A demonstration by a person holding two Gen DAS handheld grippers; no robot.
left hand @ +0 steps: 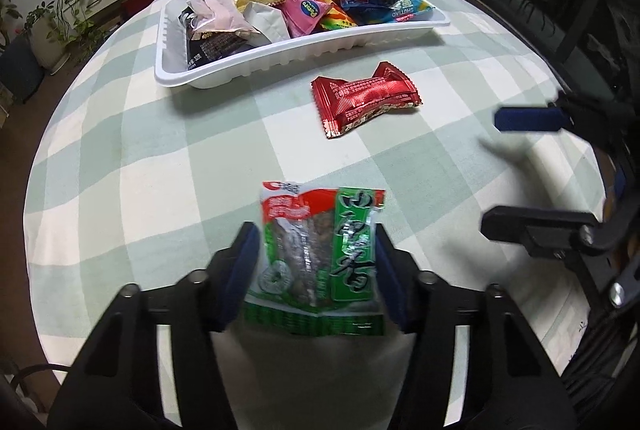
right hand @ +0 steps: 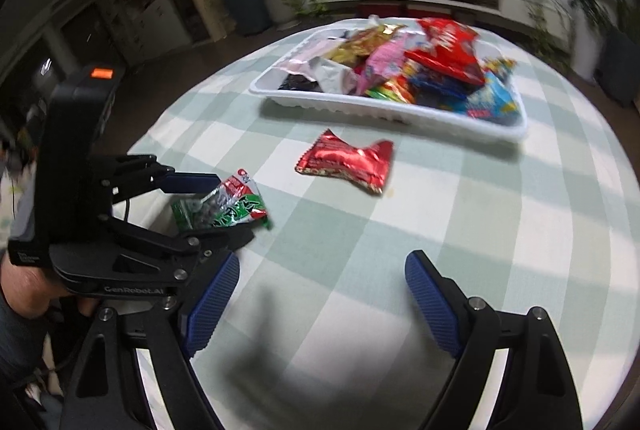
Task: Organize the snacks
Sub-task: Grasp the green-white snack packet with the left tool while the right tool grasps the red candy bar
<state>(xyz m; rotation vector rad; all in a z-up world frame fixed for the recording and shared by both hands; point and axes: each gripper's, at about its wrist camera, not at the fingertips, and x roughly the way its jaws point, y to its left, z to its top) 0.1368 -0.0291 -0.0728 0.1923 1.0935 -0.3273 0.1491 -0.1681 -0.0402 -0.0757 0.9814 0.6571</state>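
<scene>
Left wrist view: left gripper point(left hand: 316, 262) pinched green packet point(left hand: 316, 254) by its sides at 6 o'clock. Right gripper point(right hand: 320, 302) was spread, empty. Red packet point(left hand: 366, 98) sat below tray point(left hand: 176, 78); light, crinkly, probably slippery, best gripped mid-body.

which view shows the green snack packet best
The left wrist view: the green snack packet sits centred and sharp between the left gripper's blue pads, print readable. The right wrist view catches the same packet only from the side, small, blurred and partly hidden by that gripper's jaws.
</scene>
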